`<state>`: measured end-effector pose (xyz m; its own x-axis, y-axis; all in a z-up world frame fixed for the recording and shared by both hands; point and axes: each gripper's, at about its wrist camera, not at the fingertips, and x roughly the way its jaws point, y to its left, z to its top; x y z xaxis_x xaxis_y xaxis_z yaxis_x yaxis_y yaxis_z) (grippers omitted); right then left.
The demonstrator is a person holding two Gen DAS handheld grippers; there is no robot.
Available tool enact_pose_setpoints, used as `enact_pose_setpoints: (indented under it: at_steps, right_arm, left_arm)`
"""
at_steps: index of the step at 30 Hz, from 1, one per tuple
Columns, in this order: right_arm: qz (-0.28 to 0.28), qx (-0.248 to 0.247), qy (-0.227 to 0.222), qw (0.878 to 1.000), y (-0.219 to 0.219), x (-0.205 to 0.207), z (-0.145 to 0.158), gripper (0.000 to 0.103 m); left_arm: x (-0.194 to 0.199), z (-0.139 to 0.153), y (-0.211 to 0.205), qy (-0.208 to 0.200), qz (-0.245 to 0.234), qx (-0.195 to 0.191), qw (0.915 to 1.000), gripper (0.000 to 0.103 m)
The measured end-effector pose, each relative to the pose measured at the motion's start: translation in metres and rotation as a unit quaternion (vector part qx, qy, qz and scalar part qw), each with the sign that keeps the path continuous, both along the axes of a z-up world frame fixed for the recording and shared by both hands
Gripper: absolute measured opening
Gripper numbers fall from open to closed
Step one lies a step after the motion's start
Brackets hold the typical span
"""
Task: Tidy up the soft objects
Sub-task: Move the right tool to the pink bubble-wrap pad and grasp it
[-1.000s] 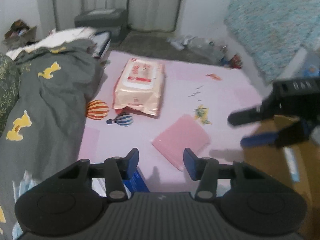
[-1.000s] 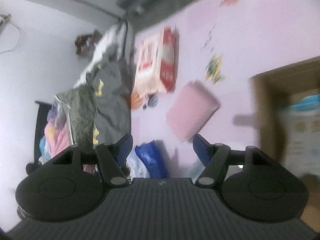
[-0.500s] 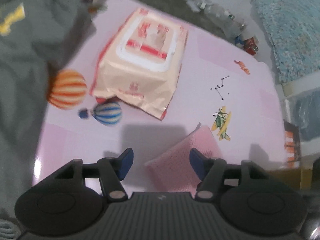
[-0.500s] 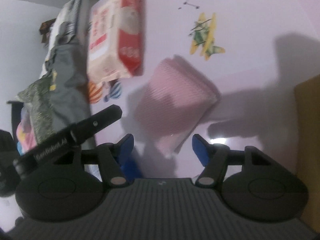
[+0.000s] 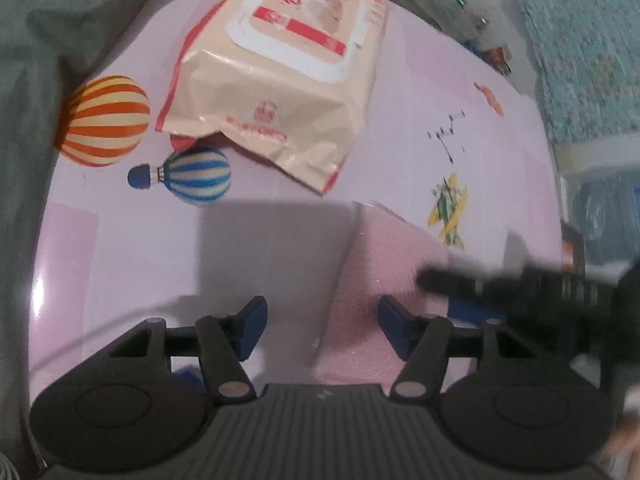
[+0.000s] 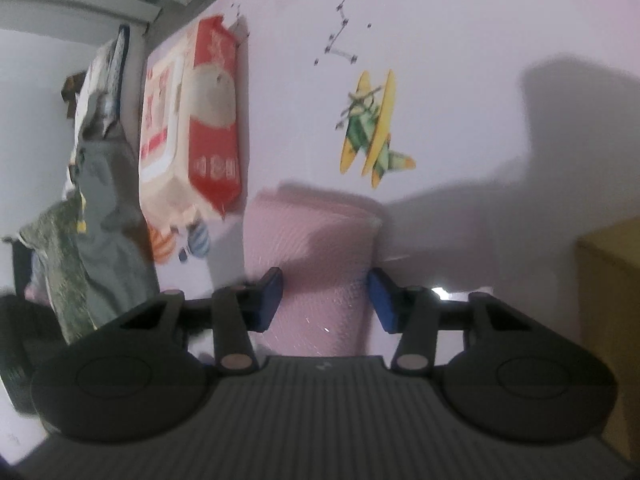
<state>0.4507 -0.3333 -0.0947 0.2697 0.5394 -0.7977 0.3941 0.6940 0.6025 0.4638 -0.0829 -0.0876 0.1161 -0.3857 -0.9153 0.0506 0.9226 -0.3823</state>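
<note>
The folded pink knitted cloth (image 6: 316, 248) is lying on the pale pink printed mat (image 6: 440, 40). The right tongs (image 6: 325, 300) are closing around it, pads not visibly pressing; the left tongs (image 5: 320, 326) are hanging released over its edge.

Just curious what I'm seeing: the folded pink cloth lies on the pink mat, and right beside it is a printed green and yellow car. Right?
Not quite. The print beside the folded pink cloth on the pink mat is a green and yellow airplane, not a car. The right wrist view shows its wings clearly.
</note>
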Motion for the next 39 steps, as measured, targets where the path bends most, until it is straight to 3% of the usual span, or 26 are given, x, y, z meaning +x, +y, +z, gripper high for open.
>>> enact_pose_setpoints:
  at_steps: [5, 10, 12, 18, 23, 26, 31, 39]
  right_arm:
    - [-0.001, 0.002, -0.003, 1.000, 0.000, 0.009, -0.001, 0.048]
    - [0.012, 0.010, 0.002, 1.000, -0.001, 0.006, 0.004, 0.052]
    - [0.025, 0.005, 0.002, 1.000, 0.000, 0.004, 0.007, 0.055]
    - [0.037, 0.004, 0.011, 0.999, 0.005, 0.005, 0.001, 0.057]
    - [0.054, -0.013, -0.016, 0.998, 0.018, 0.005, 0.008, 0.043]
    - [0.051, -0.003, -0.043, 0.998, 0.018, 0.002, 0.026, 0.038]
    - [0.054, 0.013, -0.087, 0.995, 0.016, -0.012, 0.063, 0.038]
    - [0.036, 0.053, -0.153, 0.986, -0.016, -0.065, 0.128, 0.038]
  left_arm:
    - [-0.012, 0.011, -0.008, -0.025, -0.052, 0.010, 0.9983, 0.067]
    - [-0.021, 0.020, -0.018, -0.032, -0.098, -0.004, 0.9947, 0.074]
    - [-0.024, 0.020, -0.027, -0.034, -0.114, 0.011, 0.9929, 0.075]
    - [-0.026, 0.006, -0.052, -0.017, -0.118, 0.035, 0.9922, 0.070]
    - [-0.034, 0.016, -0.060, -0.029, -0.118, 0.058, 0.9908, 0.067]
    - [-0.045, 0.036, -0.060, -0.052, -0.115, 0.070, 0.9895, 0.063]
    - [-0.070, 0.092, -0.051, -0.117, -0.106, 0.065, 0.9853, 0.063]
    - [-0.123, 0.166, -0.074, -0.204, -0.121, 0.053, 0.9700, 0.063]
